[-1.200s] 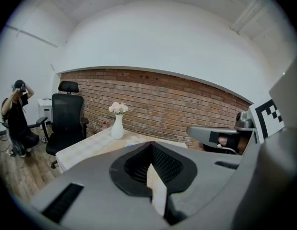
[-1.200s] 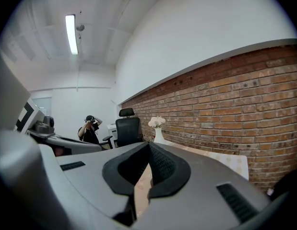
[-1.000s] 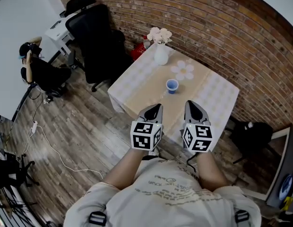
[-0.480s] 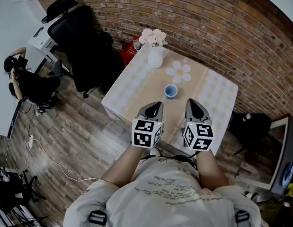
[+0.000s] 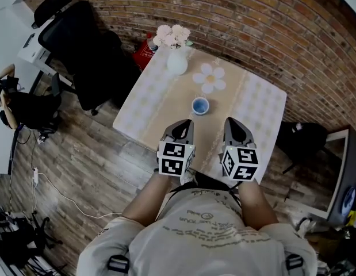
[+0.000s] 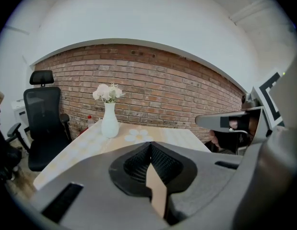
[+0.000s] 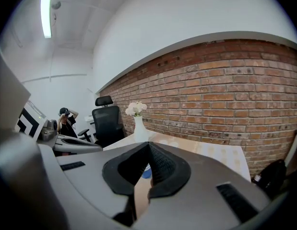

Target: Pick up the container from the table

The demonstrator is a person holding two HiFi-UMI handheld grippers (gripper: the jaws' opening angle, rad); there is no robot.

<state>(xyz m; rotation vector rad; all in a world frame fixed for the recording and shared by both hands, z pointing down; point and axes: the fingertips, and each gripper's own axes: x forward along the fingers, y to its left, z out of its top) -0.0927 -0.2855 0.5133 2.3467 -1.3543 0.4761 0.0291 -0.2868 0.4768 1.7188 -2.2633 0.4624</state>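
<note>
A small blue container (image 5: pixel 200 105) stands upright near the middle of a pale square table (image 5: pixel 258 117). In the head view both grippers hover over the table's near edge, short of the container. My left gripper (image 5: pixel 184 127) is to its near left, jaws shut with nothing in them (image 6: pixel 150 145). My right gripper (image 5: pixel 233 125) is to its near right, and its jaws also meet at the tips (image 7: pixel 149 145). In the right gripper view a sliver of the blue container (image 7: pixel 146 172) shows through the gap below the tips. The left gripper view does not show the container.
A white vase with pale flowers (image 5: pixel 177 61) and a flower-shaped mat (image 5: pixel 210 79) sit at the table's far side, by the brick wall (image 5: pixel 252 22). A black office chair (image 5: pixel 80 42) stands to the left, a black bag (image 5: pixel 301 140) to the right. A person (image 5: pixel 14 105) sits far left.
Both grippers have come forward and a little down toward the table, side by side. The container now lies closer in front of them. Both pairs of jaws stay shut.
</note>
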